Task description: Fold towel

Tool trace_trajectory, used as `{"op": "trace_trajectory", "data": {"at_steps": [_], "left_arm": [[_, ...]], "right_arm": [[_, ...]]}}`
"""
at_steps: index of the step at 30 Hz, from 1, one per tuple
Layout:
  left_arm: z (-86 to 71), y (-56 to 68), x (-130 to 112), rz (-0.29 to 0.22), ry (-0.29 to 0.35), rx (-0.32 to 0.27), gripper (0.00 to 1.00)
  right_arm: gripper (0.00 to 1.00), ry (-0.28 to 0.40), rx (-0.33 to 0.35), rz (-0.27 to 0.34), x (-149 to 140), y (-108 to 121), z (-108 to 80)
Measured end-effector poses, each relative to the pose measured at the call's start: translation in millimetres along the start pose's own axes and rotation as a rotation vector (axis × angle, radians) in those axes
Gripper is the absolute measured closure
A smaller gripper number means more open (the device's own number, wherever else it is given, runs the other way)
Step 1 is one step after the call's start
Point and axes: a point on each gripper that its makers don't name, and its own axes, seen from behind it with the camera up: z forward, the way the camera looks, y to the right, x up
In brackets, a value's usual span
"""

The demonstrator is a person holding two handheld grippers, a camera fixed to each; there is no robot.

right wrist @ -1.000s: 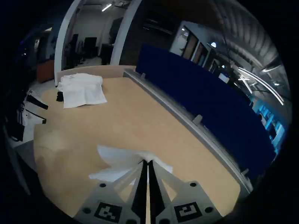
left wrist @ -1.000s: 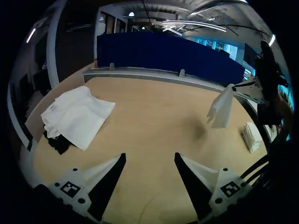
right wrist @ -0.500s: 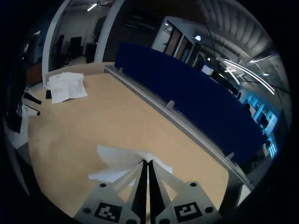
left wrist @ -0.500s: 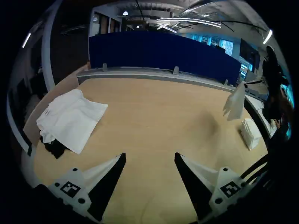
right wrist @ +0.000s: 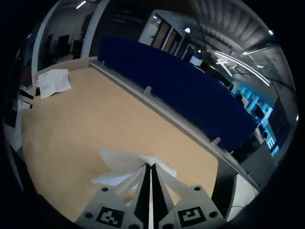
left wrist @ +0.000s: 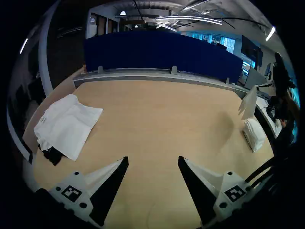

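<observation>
**A:** Claws first: how many, and how do they stand?

**B:** Two, each with two pointed fingers. The left claw [left wrist: 152, 158] is released, its fingers spread wide with nothing between them, over bare table [left wrist: 160, 110]. The right claw [right wrist: 149, 166] is clenched, both fingers pressed together on one white towel [right wrist: 124, 164].

**A:** What is that cloth like?

**B:** Thin and soft, bunched into loose folds that fan out left of the right claw's tips. In the left gripper view the towel [left wrist: 248, 107] hangs limp, far off to the right of the left claw.

**A:** Anything else made of fabric?

**B:** One neat folded white stack [left wrist: 254, 134] sits just beneath the hanging towel, near the table's right edge. Ahead and to the left of the left claw lies one rumpled white heap [left wrist: 66, 122]. One dark cloth [left wrist: 51, 154] pokes out from under its near corner.

**A:** And the table?

**B:** One, smooth pale wood with a rounded edge. Beyond its far side runs one long dark blue partition [left wrist: 160, 49] above a grey rail [left wrist: 152, 75].
</observation>
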Motion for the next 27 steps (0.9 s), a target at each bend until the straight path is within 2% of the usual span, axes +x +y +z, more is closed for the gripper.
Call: {"op": "trace_trajectory", "data": {"at_steps": [6, 18, 27], "left_arm": [[3.8, 13.6, 2, 0.016, -0.004, -0.012, 0.04], [3.5, 30.9, 5, 0.036, -0.009, -0.033, 0.03], [2.2, 37.3, 2, 0.053, -0.015, -0.048, 0.03]], "right_arm": [[0.98, -0.021, -0.028, 0.018, -22, 19, -9.7], [0.98, -0.045, -0.059, 0.043, -49, 27, -28.8], [0.98, -0.124, -0.1, 0.109, -114, 27, -58.7]]}}
